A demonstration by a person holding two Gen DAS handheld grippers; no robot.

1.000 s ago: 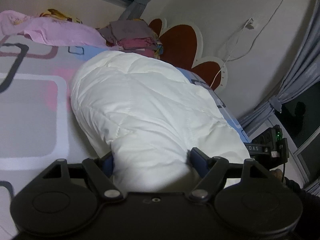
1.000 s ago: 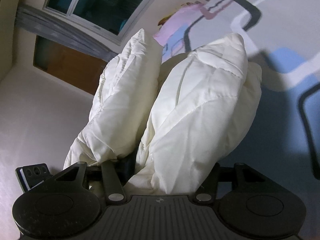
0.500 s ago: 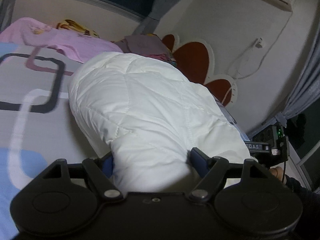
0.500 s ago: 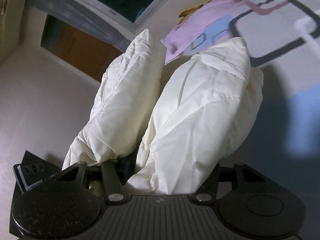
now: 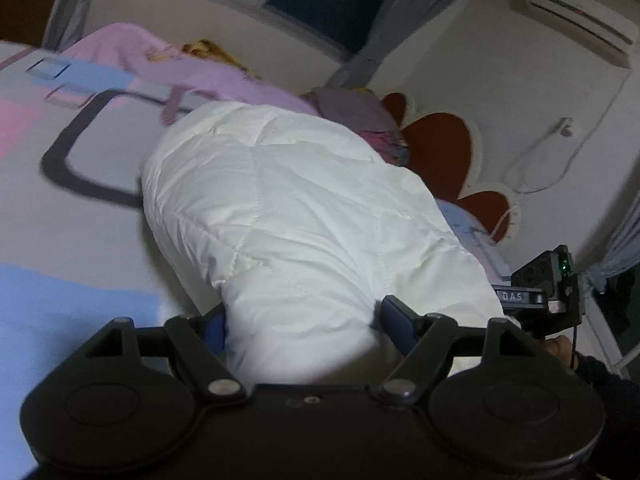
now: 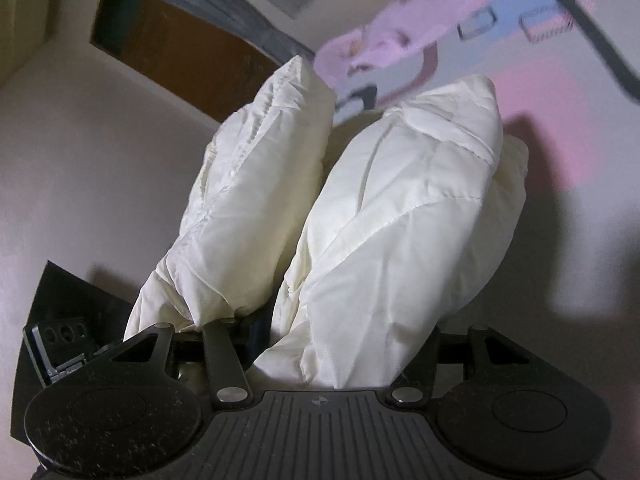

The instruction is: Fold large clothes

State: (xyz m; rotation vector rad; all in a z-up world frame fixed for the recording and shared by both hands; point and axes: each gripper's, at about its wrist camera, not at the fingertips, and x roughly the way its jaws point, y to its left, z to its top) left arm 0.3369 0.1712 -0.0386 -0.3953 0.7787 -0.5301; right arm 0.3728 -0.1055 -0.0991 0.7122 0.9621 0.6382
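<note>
A thick white quilted garment (image 5: 304, 216) fills the left wrist view, bulging forward over the patterned bed sheet (image 5: 60, 216). My left gripper (image 5: 300, 320) is shut on a fat bunch of it, the blue pads pressed into both sides. In the right wrist view the same white padded garment (image 6: 400, 232) rises in two puffy folds. My right gripper (image 6: 340, 340) is shut on the bunched base of those folds, which hides the fingertips. The other gripper's body (image 5: 544, 288), with a green light, shows at the right of the left wrist view, a hand (image 5: 558, 350) behind it.
A pink cloth (image 5: 168, 68) and a pile of folded clothes (image 5: 352, 108) lie at the bed's far end. A red flower-shaped headboard (image 5: 436, 148) stands against the wall under an air conditioner (image 5: 580, 24). A brown door (image 6: 172, 44) and pale wall are left in the right wrist view.
Both grippers have carried the white garment sideways across the bed: the sheet pattern has slid past beneath and the far wall and window have shifted. Both grips look unchanged.
</note>
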